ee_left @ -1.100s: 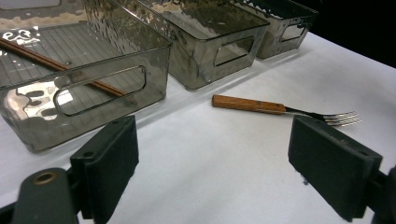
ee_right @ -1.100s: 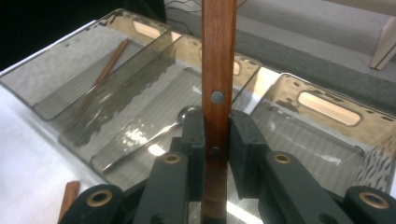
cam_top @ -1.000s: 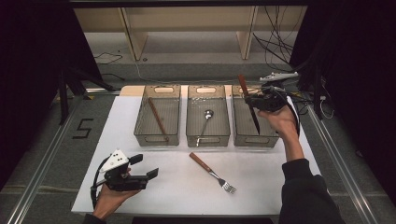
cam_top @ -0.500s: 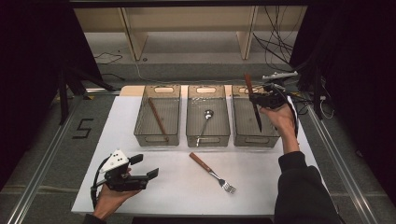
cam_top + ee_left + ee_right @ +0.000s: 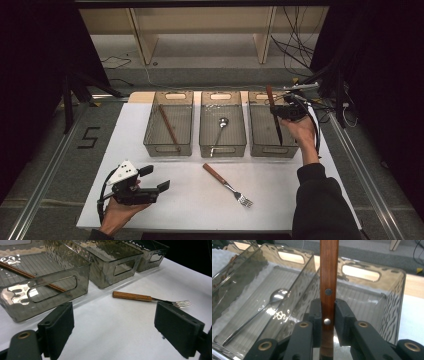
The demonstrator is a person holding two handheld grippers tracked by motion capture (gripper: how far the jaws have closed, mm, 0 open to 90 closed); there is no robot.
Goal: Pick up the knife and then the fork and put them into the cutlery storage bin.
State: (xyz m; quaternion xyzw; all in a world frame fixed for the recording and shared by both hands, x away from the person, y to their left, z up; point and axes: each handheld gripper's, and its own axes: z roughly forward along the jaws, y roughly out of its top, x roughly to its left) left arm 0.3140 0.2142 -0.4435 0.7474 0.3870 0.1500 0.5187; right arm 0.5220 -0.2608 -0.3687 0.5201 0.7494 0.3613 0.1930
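The right gripper [image 5: 281, 111] has its fingers clenched on a wooden-handled knife [image 5: 328, 277], blade down inside the smoky clear plastic bin [image 5: 260, 134] nearest the bench's right edge. The left gripper [image 5: 150, 182] rests near the front left corner, fingers released, holding nothing.

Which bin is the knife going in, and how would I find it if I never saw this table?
Look at the white table and its row of three see-through grey bins. Go to the right bin, under the right tongs. These grip a wooden-handled knife reaching down into it, while the middle bin holds a spoon and the left bin a wooden stick.
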